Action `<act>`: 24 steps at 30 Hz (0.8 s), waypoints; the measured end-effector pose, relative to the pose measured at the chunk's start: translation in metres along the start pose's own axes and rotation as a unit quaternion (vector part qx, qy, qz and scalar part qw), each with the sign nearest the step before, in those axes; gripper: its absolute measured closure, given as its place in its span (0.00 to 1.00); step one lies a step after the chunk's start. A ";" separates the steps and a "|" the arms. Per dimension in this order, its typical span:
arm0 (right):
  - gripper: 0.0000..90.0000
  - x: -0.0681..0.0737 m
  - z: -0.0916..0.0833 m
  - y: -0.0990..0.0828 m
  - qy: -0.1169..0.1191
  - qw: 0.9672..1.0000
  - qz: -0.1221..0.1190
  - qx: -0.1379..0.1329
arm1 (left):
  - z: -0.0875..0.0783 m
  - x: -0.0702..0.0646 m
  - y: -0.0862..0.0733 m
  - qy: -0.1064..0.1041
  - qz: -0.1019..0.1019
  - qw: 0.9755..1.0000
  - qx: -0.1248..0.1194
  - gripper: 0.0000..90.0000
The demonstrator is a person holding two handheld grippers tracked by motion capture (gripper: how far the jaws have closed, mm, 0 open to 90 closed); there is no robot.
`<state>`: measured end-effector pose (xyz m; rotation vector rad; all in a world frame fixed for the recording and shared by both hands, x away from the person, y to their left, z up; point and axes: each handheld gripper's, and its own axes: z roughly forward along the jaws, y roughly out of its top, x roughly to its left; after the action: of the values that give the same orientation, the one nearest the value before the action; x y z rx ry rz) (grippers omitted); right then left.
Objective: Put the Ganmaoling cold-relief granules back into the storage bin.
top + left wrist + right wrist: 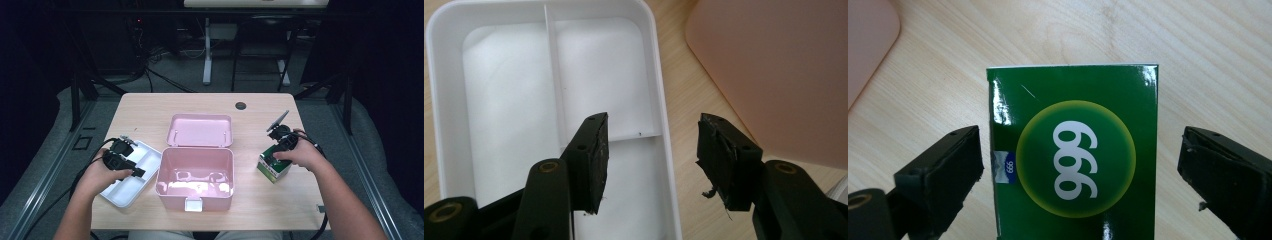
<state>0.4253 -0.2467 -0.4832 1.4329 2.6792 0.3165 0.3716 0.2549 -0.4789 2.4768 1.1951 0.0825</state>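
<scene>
Dark floor, cables and the legs of another desk are sitting beyond the pale wooden bench [150,107] you are working at, with black curtains closing in at both sides. You are holding the right gripper [1080,165] with its jaws spread wide around the green carton [1075,155], a clear gap showing on each side, so nothing is gripped yet; in the high view that green carton [272,167] is standing on the bench directly under the right gripper [276,152], on the far side of it from the pink box. You are hovering the left gripper [651,160] wide open and empty over the white divided tray [454,125], its jaws straddling the tray's rim nearest the pink box [196,176], which is lying open between your hands with its lid [200,131] folded back. By the look of it you are lining up the pick of the carton, likely for packing into the box. Next you are needing to close squarely on its two side faces, keeping the pads level so the glossy card is not slipping or crushing, then lift it clear.
</scene>
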 end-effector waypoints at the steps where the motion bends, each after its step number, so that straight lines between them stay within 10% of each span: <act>1: 0.08 0.000 0.001 0.000 0.004 1.000 0.001 0.001 | 0.000 0.000 0.000 0.001 0.000 1.000 0.000 0.52; 24: 0.18 0.000 0.007 -0.003 0.011 0.999 -0.002 0.042 | -0.002 0.003 -0.003 -0.001 -0.011 1.000 0.000 0.52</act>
<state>0.4244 -0.2473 -0.4903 1.4542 2.7440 0.2220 0.3713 0.2593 -0.4786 2.4624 1.2207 0.0753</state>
